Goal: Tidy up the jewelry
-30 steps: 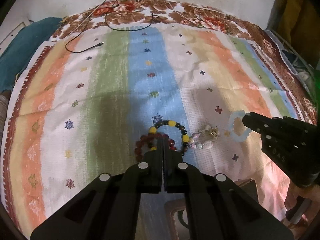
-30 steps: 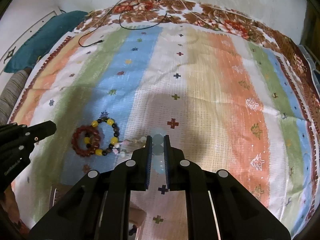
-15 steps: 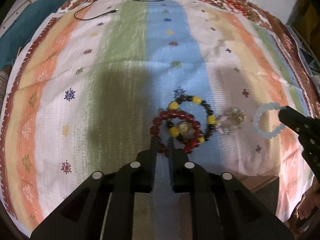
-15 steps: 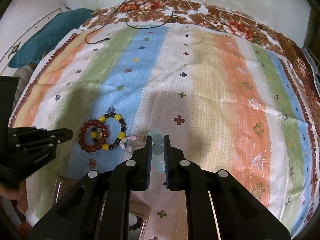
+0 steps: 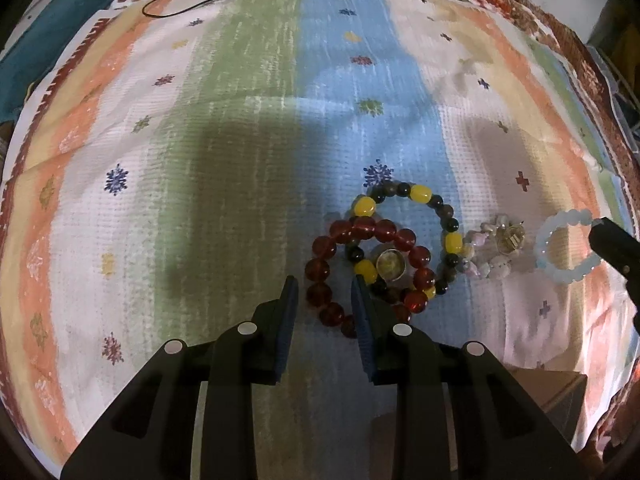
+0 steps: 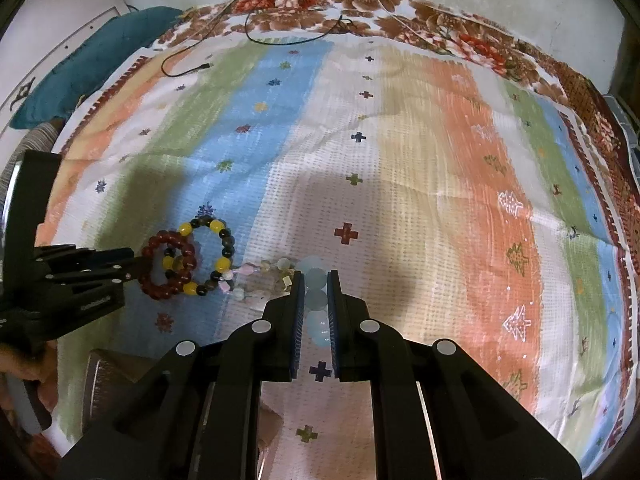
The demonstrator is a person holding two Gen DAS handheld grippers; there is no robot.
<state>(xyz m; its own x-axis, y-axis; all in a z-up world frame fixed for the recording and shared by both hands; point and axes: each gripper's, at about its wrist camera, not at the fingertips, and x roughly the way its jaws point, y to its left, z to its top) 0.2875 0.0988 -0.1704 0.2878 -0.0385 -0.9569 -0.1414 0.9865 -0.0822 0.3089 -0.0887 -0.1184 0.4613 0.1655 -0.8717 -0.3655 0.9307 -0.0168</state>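
L gripper (image 5: 323,294) sat w/ fingers a moderate gap apart, straddling the near arc of the red bead bracelet (image 5: 362,266), nothing held yet. That one lay overlapping the yellow-and-dark bracelet (image 5: 424,236) on the striped cloth (image 5: 240,120), a ring (image 5: 390,266) inside the loops. R gripper (image 6: 316,300) was pinched narrow on the pale blue bracelet (image 6: 316,308). Risk: closing L could snag both tangled loops & drag the ring off; the blue beads, being round, could slip.

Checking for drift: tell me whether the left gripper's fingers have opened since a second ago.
Yes. The left gripper now gapes beside the red bracelet; earlier its fingers were closed.
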